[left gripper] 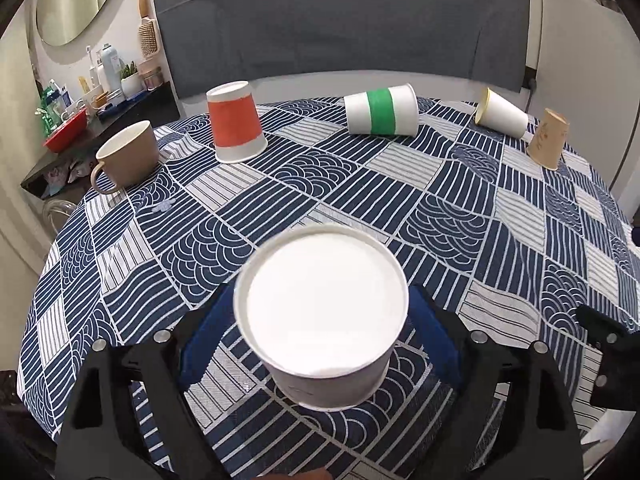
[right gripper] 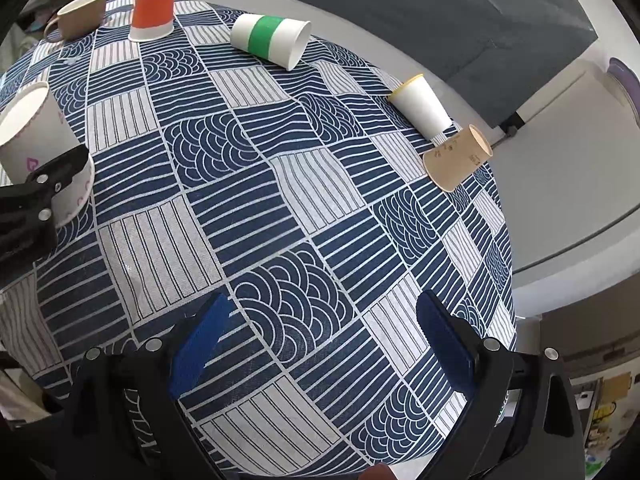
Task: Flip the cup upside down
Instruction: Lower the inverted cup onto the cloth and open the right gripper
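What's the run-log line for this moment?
left claw: open around white cup, upside down on tablecloth | right claw: open, empty | green-band cup: on side

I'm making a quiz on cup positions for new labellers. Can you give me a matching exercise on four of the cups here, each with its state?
Things:
1. orange cup
2. green-banded cup
3. brown mug
4. white cup

States:
A. lying on its side
B. upright, mouth up
C. upside down at the far edge
D. upside down between the left gripper fingers

Pairs: 1-C, 2-A, 3-B, 4-D
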The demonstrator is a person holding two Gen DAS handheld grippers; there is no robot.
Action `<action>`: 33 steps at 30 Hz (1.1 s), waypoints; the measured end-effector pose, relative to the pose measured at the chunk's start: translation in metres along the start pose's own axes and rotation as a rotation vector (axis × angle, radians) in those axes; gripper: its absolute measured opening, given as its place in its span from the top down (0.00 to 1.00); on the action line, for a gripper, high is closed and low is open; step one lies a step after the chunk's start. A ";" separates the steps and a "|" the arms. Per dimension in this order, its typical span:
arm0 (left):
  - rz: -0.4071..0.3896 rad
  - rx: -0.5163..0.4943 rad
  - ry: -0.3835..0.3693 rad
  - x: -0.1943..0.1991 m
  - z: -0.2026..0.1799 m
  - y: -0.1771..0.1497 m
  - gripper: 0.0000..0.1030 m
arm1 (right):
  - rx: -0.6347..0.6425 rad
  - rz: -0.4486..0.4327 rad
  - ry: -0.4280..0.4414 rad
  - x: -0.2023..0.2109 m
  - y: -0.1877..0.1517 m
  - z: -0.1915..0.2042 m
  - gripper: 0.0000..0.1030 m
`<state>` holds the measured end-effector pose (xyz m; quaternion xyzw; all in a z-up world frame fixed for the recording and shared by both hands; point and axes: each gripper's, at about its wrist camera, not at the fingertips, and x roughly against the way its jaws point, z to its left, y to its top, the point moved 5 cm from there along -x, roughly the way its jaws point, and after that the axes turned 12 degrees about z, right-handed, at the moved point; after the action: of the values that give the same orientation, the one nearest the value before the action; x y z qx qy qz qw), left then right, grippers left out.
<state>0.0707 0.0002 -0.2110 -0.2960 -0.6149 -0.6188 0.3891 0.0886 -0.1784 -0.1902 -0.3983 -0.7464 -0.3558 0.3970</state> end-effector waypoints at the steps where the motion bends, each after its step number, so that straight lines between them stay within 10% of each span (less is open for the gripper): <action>1: 0.004 -0.010 0.005 0.001 0.000 0.001 0.08 | 0.000 -0.002 0.002 0.001 0.001 0.000 0.12; 20: 0.287 -0.032 0.034 0.056 0.001 0.005 0.05 | -0.037 -0.065 0.126 0.057 0.024 -0.023 0.10; 33: 0.291 -0.056 0.128 0.102 0.001 0.013 0.05 | -0.141 0.016 0.268 0.075 0.007 -0.053 0.10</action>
<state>0.0282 -0.0104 -0.1177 -0.3525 -0.5221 -0.5904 0.5046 0.0833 -0.1973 -0.0999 -0.3799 -0.6569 -0.4540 0.4669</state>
